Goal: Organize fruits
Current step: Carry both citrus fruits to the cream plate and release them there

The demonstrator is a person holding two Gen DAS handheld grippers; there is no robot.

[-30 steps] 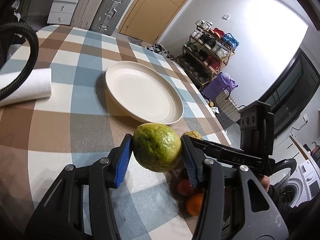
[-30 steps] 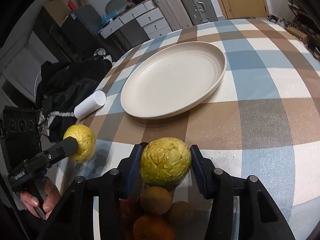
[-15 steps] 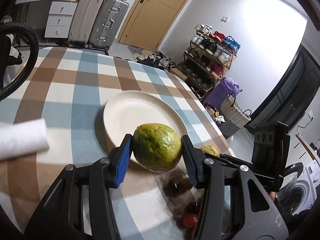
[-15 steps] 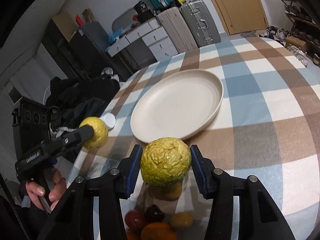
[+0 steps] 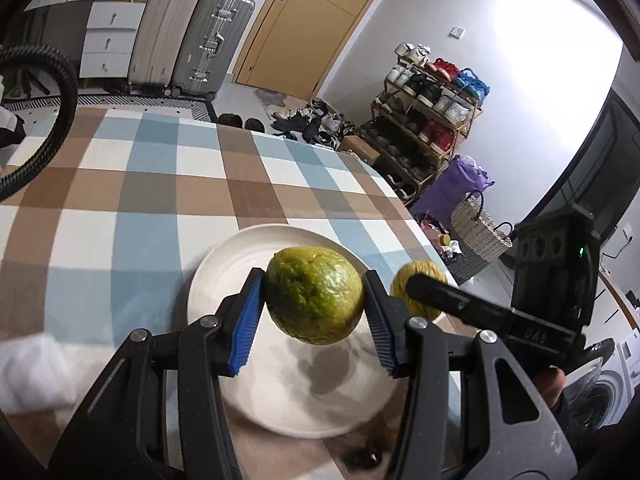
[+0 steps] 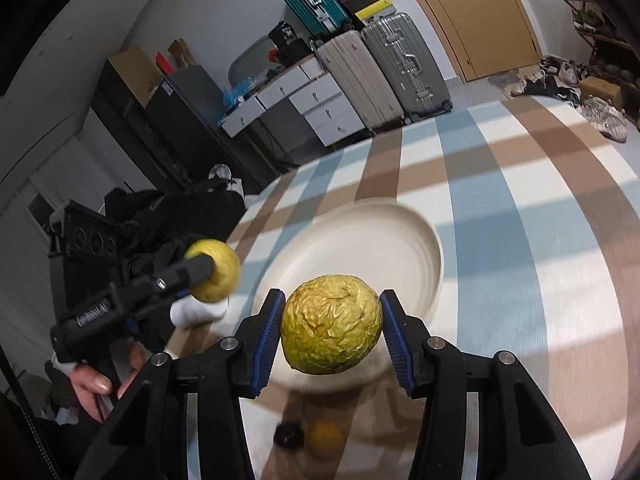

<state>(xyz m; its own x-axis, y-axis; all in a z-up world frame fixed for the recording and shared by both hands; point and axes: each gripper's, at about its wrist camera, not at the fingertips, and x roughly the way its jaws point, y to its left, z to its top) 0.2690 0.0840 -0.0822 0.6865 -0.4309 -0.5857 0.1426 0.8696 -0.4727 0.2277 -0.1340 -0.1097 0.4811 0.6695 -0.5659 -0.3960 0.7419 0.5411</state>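
My left gripper [image 5: 314, 306] is shut on a green-yellow fruit [image 5: 314, 300] and holds it in the air above the cream plate [image 5: 224, 280]. In the right wrist view that same fruit [image 6: 222, 276] hangs left of the plate [image 6: 400, 240]. A wrinkled yellow fruit [image 6: 330, 330] is held between the blue pads of my right gripper [image 6: 331, 330], over the plate's near rim. The left wrist view shows this yellow fruit [image 5: 418, 280] at the plate's right edge. The plate holds nothing.
The plate rests on a checked blue, brown and white tablecloth [image 5: 160, 184]. A white paper roll [image 5: 28, 372] lies at the left. Small fruits, one orange [image 6: 324, 438] and one dark [image 6: 290, 434], lie on the cloth under my right gripper. Suitcases [image 5: 192, 40] and a shoe rack [image 5: 428, 108] stand beyond the table.
Both grippers have risen and moved forward with their fruits, from above the small fruit pile to over the plate. Neither grip has changed.
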